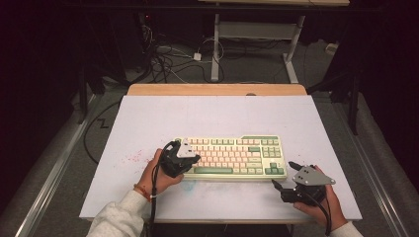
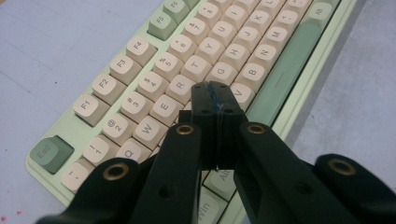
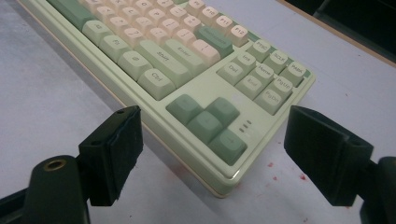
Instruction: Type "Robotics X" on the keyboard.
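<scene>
A pale green keyboard (image 1: 232, 157) with cream and green keys lies flat on the white table top (image 1: 197, 113). My left gripper (image 1: 196, 159) is shut with nothing in it, its tips over the keyboard's left end. In the left gripper view the closed left gripper (image 2: 215, 100) hangs over the letter keys of the keyboard (image 2: 154, 70), near D and F; whether it touches a key I cannot tell. My right gripper (image 1: 285, 174) is open just off the keyboard's near right corner. In the right gripper view the right gripper (image 3: 222, 140) frames the arrow-key corner of the keyboard (image 3: 187, 60).
Red specks (image 1: 133, 158) dot the table left of the keyboard. A wooden strip (image 1: 217, 89) runs along the table's far edge. Beyond it, cables (image 1: 168, 59) and a white desk frame (image 1: 257, 34) stand on the floor. Bare table surrounds the keyboard.
</scene>
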Motion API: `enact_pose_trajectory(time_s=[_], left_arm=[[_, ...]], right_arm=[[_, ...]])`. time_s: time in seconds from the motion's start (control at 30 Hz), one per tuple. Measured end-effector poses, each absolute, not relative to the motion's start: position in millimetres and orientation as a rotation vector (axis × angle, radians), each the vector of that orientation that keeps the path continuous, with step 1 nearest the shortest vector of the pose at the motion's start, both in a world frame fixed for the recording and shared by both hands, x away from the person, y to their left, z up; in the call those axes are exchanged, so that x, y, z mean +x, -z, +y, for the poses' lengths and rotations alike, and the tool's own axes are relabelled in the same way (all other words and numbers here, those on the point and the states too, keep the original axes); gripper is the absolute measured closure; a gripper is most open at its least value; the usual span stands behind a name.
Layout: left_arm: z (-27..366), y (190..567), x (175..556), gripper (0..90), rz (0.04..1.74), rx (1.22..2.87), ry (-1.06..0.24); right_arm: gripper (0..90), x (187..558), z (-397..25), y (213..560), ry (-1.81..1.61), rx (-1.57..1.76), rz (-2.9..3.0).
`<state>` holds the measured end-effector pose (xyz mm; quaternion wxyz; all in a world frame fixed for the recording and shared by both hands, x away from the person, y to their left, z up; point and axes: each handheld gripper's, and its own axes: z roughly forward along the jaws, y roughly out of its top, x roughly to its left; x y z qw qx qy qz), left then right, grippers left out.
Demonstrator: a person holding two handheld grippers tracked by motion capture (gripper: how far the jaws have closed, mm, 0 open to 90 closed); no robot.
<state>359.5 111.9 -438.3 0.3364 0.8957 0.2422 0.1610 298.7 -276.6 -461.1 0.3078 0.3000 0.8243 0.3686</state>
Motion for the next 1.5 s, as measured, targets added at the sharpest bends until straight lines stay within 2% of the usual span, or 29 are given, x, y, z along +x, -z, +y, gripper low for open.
enact_pose_trajectory(time_s=[1.5], left_arm=[[83,444,346,87.3,0.513,2.395,-0.363]], right_arm=[[19.8,298,-275,461,-0.972,0.786,2.181]])
